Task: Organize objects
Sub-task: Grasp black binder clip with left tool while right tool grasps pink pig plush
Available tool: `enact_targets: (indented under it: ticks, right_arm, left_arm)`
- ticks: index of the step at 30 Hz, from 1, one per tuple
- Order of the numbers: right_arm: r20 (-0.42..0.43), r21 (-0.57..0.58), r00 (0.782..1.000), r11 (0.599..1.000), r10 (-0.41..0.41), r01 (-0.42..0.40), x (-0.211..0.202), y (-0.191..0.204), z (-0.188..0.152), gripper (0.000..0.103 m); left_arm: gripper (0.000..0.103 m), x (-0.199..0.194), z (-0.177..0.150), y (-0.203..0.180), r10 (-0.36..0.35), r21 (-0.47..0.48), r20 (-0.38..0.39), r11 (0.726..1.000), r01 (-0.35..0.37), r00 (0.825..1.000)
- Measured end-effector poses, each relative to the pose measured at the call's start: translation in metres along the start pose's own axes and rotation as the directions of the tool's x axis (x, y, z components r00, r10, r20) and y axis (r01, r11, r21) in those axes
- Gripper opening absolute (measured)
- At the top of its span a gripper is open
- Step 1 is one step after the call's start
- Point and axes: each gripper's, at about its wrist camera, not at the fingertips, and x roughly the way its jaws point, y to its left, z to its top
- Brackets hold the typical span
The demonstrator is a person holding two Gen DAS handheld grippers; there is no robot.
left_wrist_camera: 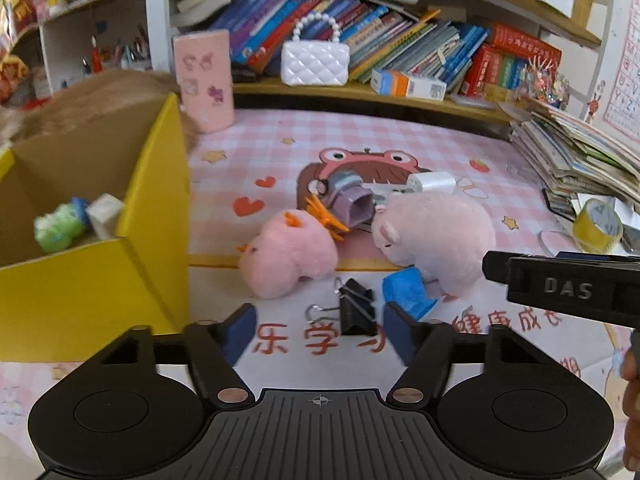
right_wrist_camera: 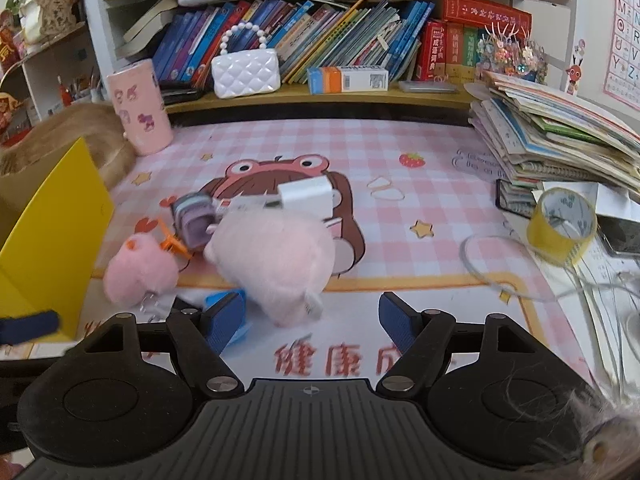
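Left gripper [left_wrist_camera: 320, 328] hovering, jaws apart, empty; clip [left_wrist_camera: 356, 308] at 12 o'clock; right gripper [right_wrist_camera: 312, 324] likewise apart; next probably closing on clip, carrying to box [left_wrist_camera: 156, 184] at 10 o'clock.

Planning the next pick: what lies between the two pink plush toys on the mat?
In the left wrist view, an orange clip and a purple-grey toy sit between the small pink plush and the big pink plush.
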Motion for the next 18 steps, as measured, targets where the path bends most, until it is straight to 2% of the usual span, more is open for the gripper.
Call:
enact_targets:
  ticks: [5,9,12,14,15,18]
  right_arm:
    - [0.007,0.009,1.000,1.000,0.008,-0.008,0.008,-0.010,0.011,0.073]
    - [0.002,0.003,0.999,0.999,0.035,-0.035,0.016,-0.012,0.016,0.073]
    - [-0.009,-0.002,0.998,0.998,0.063,-0.063,0.023,-0.012,0.019,0.073]
    - [-0.018,-0.007,0.997,0.997,0.076,-0.076,0.029,-0.010,0.021,0.078]
    - [-0.020,-0.012,0.997,0.997,0.081,-0.081,0.032,-0.008,0.023,0.084]
    - [-0.018,-0.040,0.995,0.995,0.095,-0.095,0.041,-0.005,0.027,0.086]
  left_arm:
    - [0.044,0.032,0.009,0.001,-0.030,-0.088,-0.042,0.996,0.026,0.999]
    - [0.033,0.049,0.012,0.002,-0.048,-0.134,-0.056,0.990,0.041,0.997]
    - [0.016,0.054,0.013,0.003,-0.068,-0.152,-0.056,0.987,0.059,0.996]
    - [0.008,0.053,0.014,0.003,-0.084,-0.162,-0.047,0.984,0.076,0.995]
    - [0.005,0.050,0.015,0.003,-0.082,-0.159,-0.044,0.984,0.074,0.996]
    - [0.002,0.039,0.017,0.001,-0.088,-0.145,-0.024,0.986,0.084,0.996]
